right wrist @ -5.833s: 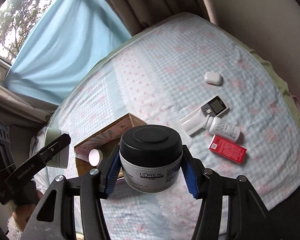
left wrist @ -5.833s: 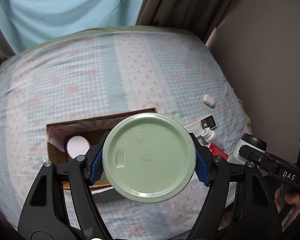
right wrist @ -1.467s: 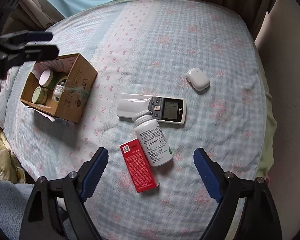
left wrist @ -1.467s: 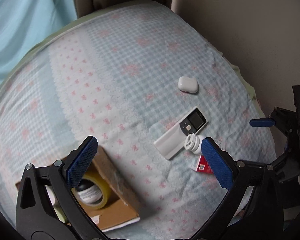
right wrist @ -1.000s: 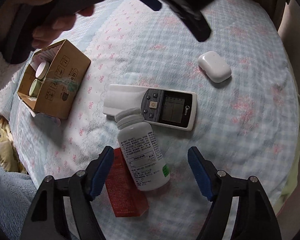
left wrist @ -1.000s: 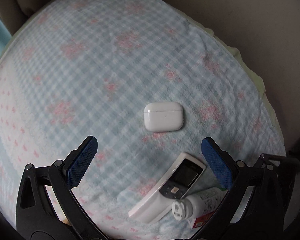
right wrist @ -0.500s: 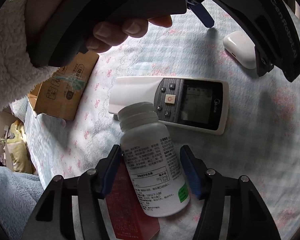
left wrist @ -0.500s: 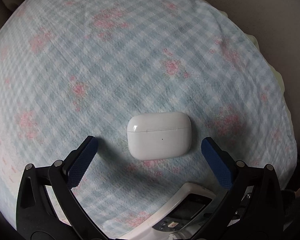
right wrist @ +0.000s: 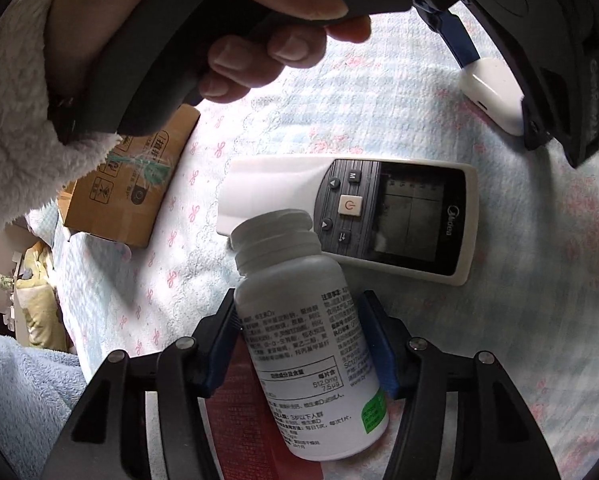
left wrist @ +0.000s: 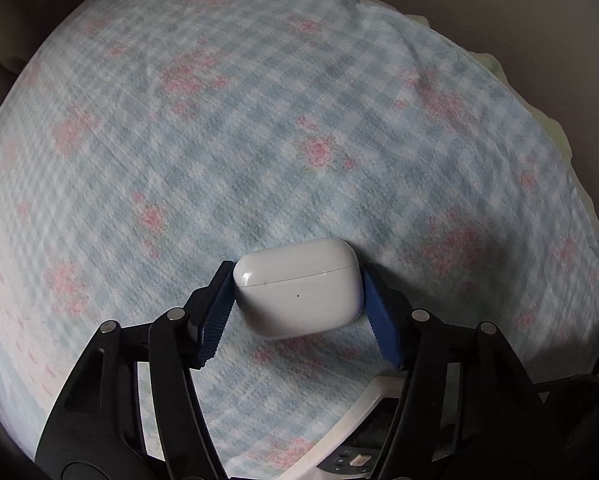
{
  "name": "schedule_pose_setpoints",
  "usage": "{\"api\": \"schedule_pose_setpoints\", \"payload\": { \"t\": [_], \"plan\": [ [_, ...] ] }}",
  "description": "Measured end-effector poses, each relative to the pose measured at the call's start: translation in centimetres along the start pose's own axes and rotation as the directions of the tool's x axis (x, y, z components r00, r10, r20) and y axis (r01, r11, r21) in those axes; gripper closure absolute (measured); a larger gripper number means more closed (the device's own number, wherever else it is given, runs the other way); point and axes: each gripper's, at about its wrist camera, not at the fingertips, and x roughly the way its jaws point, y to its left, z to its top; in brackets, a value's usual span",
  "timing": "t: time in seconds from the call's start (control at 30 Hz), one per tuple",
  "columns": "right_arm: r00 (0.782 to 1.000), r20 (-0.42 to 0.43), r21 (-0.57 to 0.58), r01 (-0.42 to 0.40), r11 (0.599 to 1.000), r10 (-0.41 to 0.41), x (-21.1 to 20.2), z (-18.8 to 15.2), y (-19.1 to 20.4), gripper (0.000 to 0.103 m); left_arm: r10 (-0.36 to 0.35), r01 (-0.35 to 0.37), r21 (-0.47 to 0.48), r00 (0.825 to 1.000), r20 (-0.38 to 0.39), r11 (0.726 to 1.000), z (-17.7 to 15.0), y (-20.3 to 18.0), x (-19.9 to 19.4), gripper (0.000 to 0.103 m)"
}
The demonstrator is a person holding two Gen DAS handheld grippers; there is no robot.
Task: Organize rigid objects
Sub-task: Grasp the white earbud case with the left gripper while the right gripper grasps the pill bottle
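Half a second ago both claws stood open. Now the left claw (left wrist: pixel 298 304) has closed its blue pads onto the white earbud case (left wrist: pixel 297 293), and the right claw (right wrist: pixel 299 342) has closed around the white pill bottle (right wrist: pixel 307 344).

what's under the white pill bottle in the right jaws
A red box lies partly beneath the pill bottle, showing along the bottle's left side. The bottle's cap end sits against the remote. How far the box extends underneath is hidden by the bottle.
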Motion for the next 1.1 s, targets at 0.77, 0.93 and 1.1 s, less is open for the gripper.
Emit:
{"api": "schedule_pose_setpoints", "payload": {
  "t": [0.77, 0.93, 1.1],
  "plan": [
    [0.992, 0.122, 0.239, 0.012, 0.971, -0.043, -5.1, -2.5, -2.3, 0.053, 0.006, -0.002, -0.070, 0.999, 0.054, 0.998, -2.5, -0.2, -4.7, 0.044],
    [0.987, 0.146, 0.276, 0.016, 0.961, -0.059, -6.5, -3.0, -2.7, 0.053, 0.020, -0.012, -0.114, 0.998, 0.062, 0.993, -4.2, 1.4, -6.5, 0.044],
    [0.982, 0.168, 0.292, 0.033, 0.956, -0.085, -7.9, -2.9, -2.3, 0.053, 0.026, -0.013, -0.151, 0.996, 0.086, 0.988, -5.7, 2.9, -9.0, 0.044]
  ]
}}
